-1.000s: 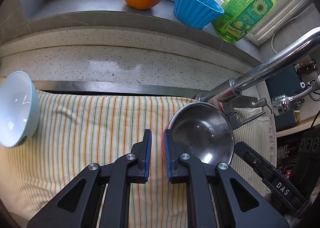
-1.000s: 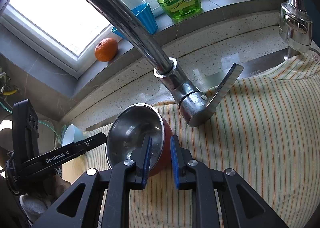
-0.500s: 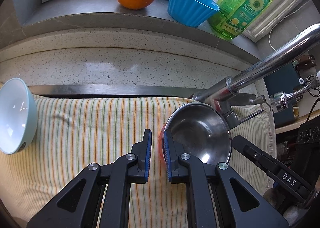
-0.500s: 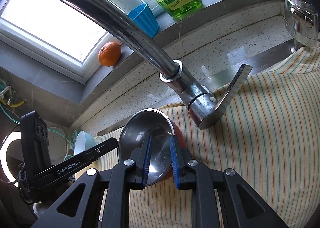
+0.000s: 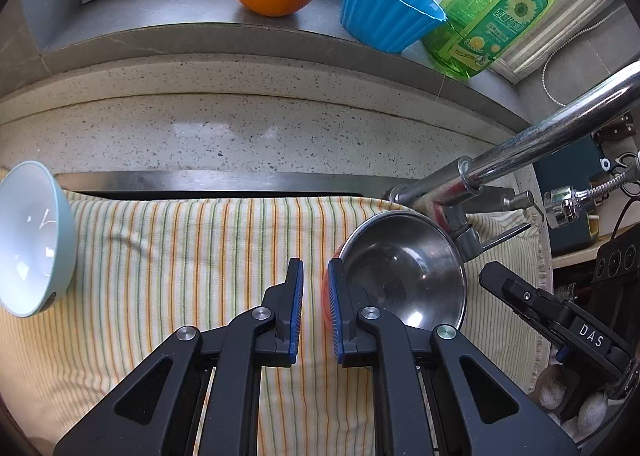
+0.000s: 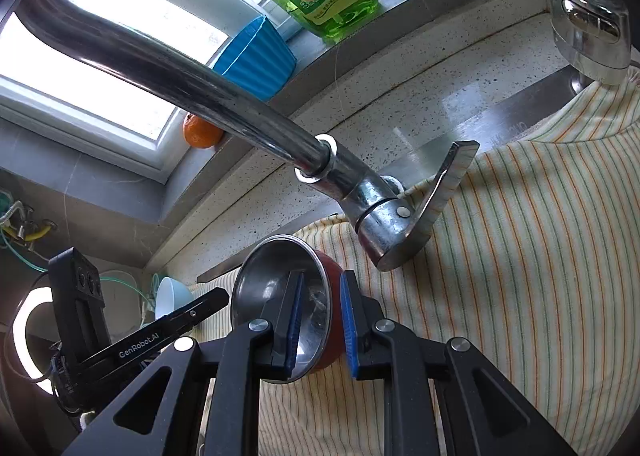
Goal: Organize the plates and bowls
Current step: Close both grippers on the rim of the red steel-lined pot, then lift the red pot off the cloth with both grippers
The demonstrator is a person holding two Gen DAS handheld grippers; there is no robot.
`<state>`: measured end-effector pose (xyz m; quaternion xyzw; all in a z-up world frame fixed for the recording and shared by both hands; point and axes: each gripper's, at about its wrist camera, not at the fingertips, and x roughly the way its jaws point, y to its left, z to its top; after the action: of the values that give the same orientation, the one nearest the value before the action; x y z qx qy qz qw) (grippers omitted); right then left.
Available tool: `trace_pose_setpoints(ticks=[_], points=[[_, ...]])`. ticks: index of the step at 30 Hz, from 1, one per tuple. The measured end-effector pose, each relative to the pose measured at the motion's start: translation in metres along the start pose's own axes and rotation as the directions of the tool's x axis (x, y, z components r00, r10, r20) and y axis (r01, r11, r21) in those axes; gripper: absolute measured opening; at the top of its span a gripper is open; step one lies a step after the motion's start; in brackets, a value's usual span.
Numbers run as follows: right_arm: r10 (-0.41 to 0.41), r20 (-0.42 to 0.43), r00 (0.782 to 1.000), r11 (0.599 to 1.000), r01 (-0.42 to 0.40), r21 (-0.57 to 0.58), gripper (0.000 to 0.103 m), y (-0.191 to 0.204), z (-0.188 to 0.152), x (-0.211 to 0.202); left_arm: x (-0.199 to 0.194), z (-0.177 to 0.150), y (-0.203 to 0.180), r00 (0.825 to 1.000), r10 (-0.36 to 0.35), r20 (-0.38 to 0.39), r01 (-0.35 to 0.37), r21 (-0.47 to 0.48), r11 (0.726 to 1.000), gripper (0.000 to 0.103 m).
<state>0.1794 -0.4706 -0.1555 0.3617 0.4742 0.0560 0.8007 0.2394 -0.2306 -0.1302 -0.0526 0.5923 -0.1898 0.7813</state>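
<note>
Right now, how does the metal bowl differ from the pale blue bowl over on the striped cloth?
The metal bowl is shiny steel inside and red outside; the pale blue bowl is white inside. The right gripper straddles the metal bowl's rim, while the pale blue bowl is ungripped. Both are tipped on their sides.

Right gripper point(image 6: 318, 320) jaws clamp steel bowl point(image 6: 280, 296) rim — tilted.

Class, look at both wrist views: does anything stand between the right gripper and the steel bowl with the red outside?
Nothing visible does. The right gripper already has the steel bowl's rim between its fingers. The tap hangs close above the bowl, not between them.
</note>
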Motion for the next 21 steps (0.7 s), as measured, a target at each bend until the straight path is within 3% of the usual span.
trace_pose_setpoints(ticks=[7,21], points=[[-0.006,-0.041,0.999,1.000,0.006,-0.017,0.016,0.009,-0.003,0.011,0.006,0.001,-0.004,0.999,-0.018,-0.029,0.018,0.007,1.000,0.011],[0.000,-0.080,0.997,1.000,-0.001,-0.022,0.001,0.017,-0.004,0.022,0.010,0.005,-0.003,0.998,-0.040,-0.052,0.040,-0.015,0.999,0.005]])
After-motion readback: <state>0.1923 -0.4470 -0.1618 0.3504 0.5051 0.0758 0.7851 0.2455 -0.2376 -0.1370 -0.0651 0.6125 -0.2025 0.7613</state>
